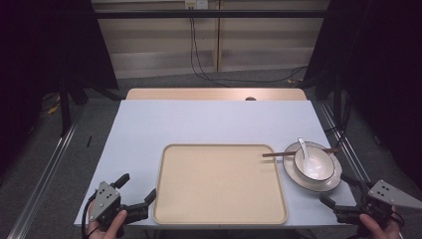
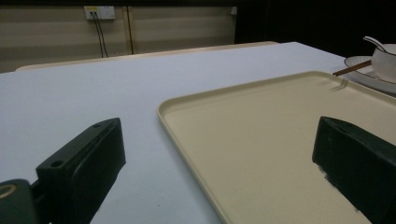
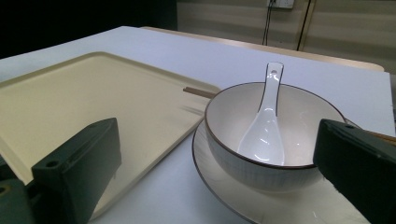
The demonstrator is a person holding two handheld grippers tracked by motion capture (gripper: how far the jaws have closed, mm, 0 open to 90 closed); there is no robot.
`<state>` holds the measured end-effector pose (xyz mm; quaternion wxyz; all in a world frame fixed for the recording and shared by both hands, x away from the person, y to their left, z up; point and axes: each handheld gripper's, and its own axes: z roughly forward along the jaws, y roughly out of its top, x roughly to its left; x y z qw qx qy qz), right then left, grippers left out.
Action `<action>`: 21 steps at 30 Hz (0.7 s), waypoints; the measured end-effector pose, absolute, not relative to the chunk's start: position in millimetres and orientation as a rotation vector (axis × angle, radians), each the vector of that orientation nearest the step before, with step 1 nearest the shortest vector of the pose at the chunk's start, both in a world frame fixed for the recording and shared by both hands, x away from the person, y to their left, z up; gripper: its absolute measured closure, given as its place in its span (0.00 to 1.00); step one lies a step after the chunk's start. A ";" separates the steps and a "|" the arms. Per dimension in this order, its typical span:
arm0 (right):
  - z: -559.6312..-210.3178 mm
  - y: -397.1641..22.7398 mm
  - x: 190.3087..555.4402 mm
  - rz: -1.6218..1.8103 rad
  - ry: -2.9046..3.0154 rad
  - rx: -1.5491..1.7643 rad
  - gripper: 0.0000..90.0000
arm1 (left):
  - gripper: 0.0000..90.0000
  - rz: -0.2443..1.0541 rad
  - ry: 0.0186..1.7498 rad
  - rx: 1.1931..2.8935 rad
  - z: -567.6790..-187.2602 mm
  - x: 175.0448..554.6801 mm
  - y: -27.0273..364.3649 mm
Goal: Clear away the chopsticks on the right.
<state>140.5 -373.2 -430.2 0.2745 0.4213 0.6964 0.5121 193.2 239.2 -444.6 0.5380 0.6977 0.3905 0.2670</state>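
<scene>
1. At the near left corner of the bench [image 1: 209,119], the left hand-held gripper [image 1: 135,188] rests with its jaws spread wide, holding nothing
2. At the near right corner, the right hand-held gripper [image 1: 341,190] also gapes wide, partly cut off by the frame edge
3. Between them lies a beige tray [image 1: 171,209]
4. Right of the tray, a bowl [image 1: 324,162] with a spoon [image 1: 305,152] sits on a plate [image 1: 296,172]; chopsticks [image 1: 278,155] run behind the bowl, their far part hidden

A lab recording bay — dark curtains [image 1: 45,45] flank the table [image 1: 209,119]. Floor rails [image 1: 42,169] and trailing cables [image 1: 199,59] show it.
</scene>
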 end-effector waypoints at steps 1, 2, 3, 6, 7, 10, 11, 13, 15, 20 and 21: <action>-431.0 -372.6 141.1 1.382 1.880 1.136 0.00 | 0.02 0.638 0.917 1.657 -444.2 193.0 239.6; -431.5 -372.9 141.8 1.391 1.902 1.136 0.00 | 0.02 0.650 0.919 1.652 -443.7 192.7 239.4; -431.5 -373.2 142.4 1.405 1.921 1.127 0.00 | 0.02 0.669 0.927 1.652 -443.6 192.5 239.5; -431.2 -370.5 142.4 1.397 1.925 1.117 0.00 | 0.01 0.662 0.939 1.662 -444.8 193.4 241.5; -431.1 -369.9 142.0 1.395 1.940 1.119 0.00 | 0.01 0.663 0.934 1.665 -444.7 193.4 241.8; -431.0 -371.0 142.6 1.392 1.949 1.102 0.03 | 0.01 0.660 0.925 1.669 -444.6 192.8 240.7; -431.4 -371.6 143.1 1.413 1.959 1.102 0.05 | 0.01 0.658 0.918 1.676 -444.6 192.9 240.7; -431.5 -372.8 142.9 1.424 1.962 1.103 0.05 | 0.01 0.660 0.914 1.676 -444.4 193.0 240.6; -431.2 -373.5 142.9 1.432 1.984 1.085 0.07 | 0.01 0.664 0.913 1.681 -444.4 193.1 240.8; -428.3 -382.4 151.3 1.517 2.018 1.142 0.12 | 0.01 0.642 0.897 1.686 -444.9 190.4 239.6; -427.7 -384.1 151.6 1.517 2.015 1.127 0.14 | 0.01 0.631 0.897 1.688 -445.3 189.9 239.2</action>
